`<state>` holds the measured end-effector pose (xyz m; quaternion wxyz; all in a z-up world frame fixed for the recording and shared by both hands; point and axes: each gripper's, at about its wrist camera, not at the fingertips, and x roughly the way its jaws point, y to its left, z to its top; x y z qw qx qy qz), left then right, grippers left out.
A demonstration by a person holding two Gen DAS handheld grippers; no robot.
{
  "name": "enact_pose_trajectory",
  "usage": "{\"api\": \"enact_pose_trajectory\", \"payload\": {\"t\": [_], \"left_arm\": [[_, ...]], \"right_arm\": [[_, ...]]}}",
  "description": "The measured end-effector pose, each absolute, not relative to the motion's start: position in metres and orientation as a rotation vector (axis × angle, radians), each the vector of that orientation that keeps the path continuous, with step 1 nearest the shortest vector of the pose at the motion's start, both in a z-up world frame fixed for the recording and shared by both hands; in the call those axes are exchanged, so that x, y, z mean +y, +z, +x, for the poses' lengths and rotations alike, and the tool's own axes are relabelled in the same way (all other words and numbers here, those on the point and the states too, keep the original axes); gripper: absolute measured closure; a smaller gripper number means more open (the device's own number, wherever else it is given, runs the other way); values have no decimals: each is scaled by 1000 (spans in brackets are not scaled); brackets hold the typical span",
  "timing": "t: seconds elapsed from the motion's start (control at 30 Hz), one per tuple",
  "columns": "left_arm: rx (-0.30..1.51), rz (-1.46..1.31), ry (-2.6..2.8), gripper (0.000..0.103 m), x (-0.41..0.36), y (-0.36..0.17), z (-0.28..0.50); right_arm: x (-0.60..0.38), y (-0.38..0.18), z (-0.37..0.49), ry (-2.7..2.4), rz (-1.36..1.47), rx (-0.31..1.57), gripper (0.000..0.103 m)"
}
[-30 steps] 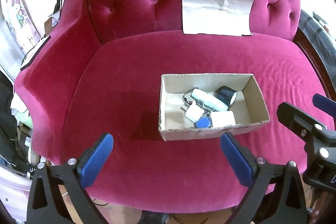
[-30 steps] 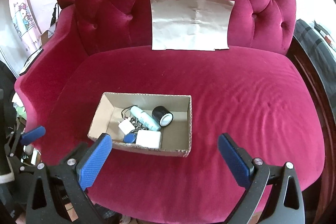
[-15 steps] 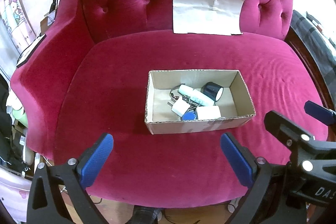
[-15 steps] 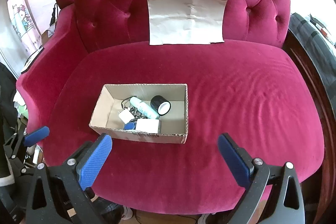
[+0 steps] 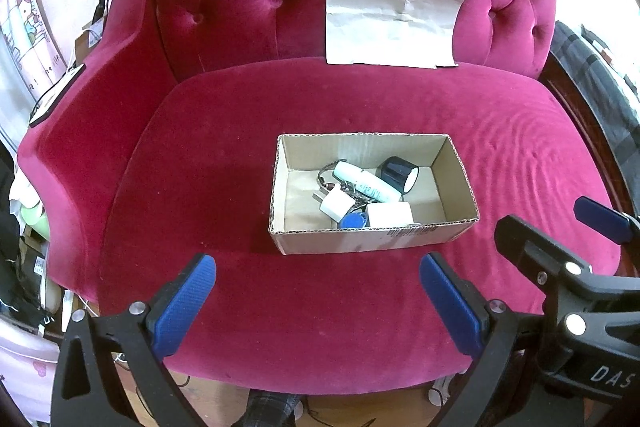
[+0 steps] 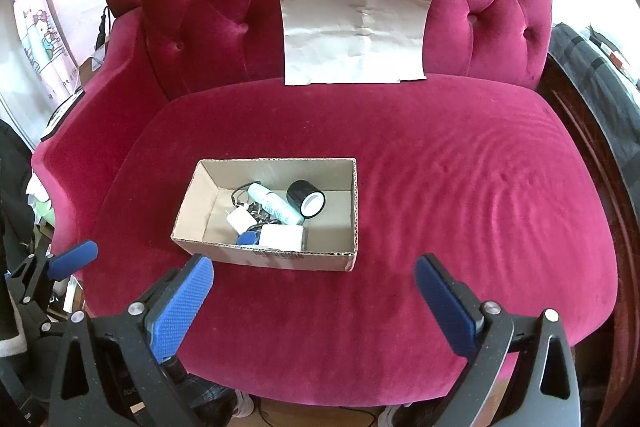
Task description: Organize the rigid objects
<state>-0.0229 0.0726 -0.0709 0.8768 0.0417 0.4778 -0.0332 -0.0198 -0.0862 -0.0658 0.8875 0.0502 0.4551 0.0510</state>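
An open cardboard box (image 5: 360, 241) (image 6: 280, 259) sits on the red velvet sofa seat (image 5: 240, 155). It holds a white tube (image 5: 366, 181) (image 6: 274, 205), a black tape roll (image 5: 400, 173) (image 6: 306, 199), a white plug (image 5: 336, 205), a white block (image 5: 390, 215) (image 6: 282, 237), a blue tag (image 5: 354, 221) and keys. My left gripper (image 5: 316, 299) is open and empty, in front of the box. My right gripper (image 6: 312, 303) is open and empty, in front and right of the box; it also shows in the left wrist view (image 5: 560, 267).
A creased sheet of paper (image 5: 392, 19) (image 6: 354, 37) leans on the tufted backrest. The sofa arm (image 5: 68, 131) rises at the left. A dark striped cloth (image 6: 592, 75) lies past the sofa's right edge. Clutter stands on the floor at the left.
Both grippers have pulled back from the sofa, so the box looks smaller and farther. The box and its contents have not moved. Both grippers stay open.
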Motion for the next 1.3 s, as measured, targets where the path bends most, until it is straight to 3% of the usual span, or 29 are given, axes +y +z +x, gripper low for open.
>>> {"api": "enact_pose_trajectory", "payload": {"t": [1.3], "left_arm": [[980,91,-61,0,67,-65,-21]], "right_arm": [[-92,-65,-19,97,115,931,0]]}}
